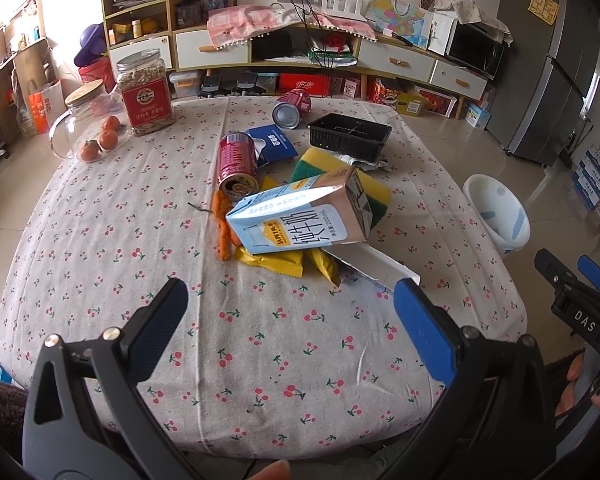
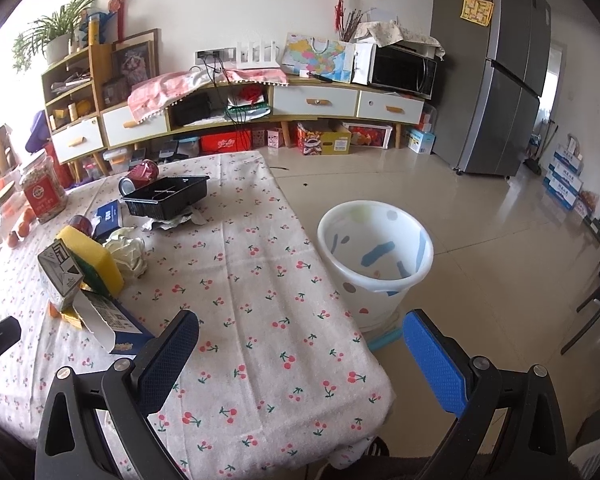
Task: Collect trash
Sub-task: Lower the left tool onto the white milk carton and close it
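Note:
Trash lies in a heap on the cherry-print table (image 1: 260, 340): a milk carton (image 1: 300, 216) on its side, yellow wrappers (image 1: 280, 262), orange peel (image 1: 222, 228), two red cans (image 1: 238, 162) (image 1: 292, 106), a black plastic tray (image 1: 350, 132), a yellow-green sponge (image 1: 340, 168) and an open blue box (image 2: 112, 320). My left gripper (image 1: 292, 302) hovers open over the near table edge, short of the carton. My right gripper (image 2: 300, 334) is open above the table's right corner. A white bin (image 2: 374, 256) stands on the floor beside the table.
A glass jar of tangerines (image 1: 94, 128) and a jar with a red label (image 1: 146, 92) stand at the table's far left. Crumpled paper (image 2: 130, 252) lies by the sponge. Cabinets (image 2: 260, 112) line the far wall, a fridge (image 2: 496, 80) at the right.

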`<state>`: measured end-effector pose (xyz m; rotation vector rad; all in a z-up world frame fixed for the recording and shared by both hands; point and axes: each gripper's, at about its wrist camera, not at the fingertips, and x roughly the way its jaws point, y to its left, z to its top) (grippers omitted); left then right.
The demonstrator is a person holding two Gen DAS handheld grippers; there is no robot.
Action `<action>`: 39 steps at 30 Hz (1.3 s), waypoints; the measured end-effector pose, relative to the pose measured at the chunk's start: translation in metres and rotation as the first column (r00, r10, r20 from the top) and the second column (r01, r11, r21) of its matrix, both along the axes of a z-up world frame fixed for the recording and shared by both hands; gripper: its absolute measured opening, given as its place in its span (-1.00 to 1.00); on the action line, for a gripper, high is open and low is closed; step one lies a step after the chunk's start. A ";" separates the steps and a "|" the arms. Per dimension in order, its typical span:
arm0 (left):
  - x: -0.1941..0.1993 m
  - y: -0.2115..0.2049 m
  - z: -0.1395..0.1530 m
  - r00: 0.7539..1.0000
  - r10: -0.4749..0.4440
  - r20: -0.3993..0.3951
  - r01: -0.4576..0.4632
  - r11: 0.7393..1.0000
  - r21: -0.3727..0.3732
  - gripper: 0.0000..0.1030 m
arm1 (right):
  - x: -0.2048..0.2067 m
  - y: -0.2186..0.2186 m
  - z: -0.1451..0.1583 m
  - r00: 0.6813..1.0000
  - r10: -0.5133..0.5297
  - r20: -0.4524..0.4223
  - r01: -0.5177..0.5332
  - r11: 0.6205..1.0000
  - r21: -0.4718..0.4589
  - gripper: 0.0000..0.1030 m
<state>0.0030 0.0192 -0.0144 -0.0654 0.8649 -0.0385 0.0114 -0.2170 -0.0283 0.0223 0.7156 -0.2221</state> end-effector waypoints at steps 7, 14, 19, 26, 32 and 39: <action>0.002 0.003 0.000 1.000 0.008 0.001 -0.008 1.000 -0.006 0.99 | 0.002 -0.003 -0.001 1.000 0.006 -0.011 -0.006 1.000 0.011 1.00; 0.004 0.003 0.001 1.000 0.008 0.002 -0.008 1.000 0.004 0.99 | 0.004 -0.004 0.001 0.999 0.019 -0.036 -0.018 1.000 0.016 1.00; 0.010 0.010 0.004 1.000 0.026 -0.002 -0.026 1.000 0.003 0.99 | 0.009 -0.009 0.009 0.998 0.021 -0.065 -0.019 0.999 0.040 1.00; 0.023 0.020 0.008 0.999 0.028 -0.022 -0.028 0.999 -0.018 0.99 | 0.018 -0.027 0.016 0.995 0.012 -0.102 0.003 0.990 0.141 1.00; 0.041 0.022 0.011 0.997 -0.027 -0.071 0.025 0.999 -0.035 0.99 | 0.031 -0.034 0.018 0.989 0.017 -0.146 0.003 0.990 0.141 1.00; 0.061 -0.001 0.010 0.978 -0.182 -0.100 0.186 0.982 0.032 0.99 | 0.052 -0.036 0.023 0.987 0.034 -0.156 -0.015 0.992 0.124 1.00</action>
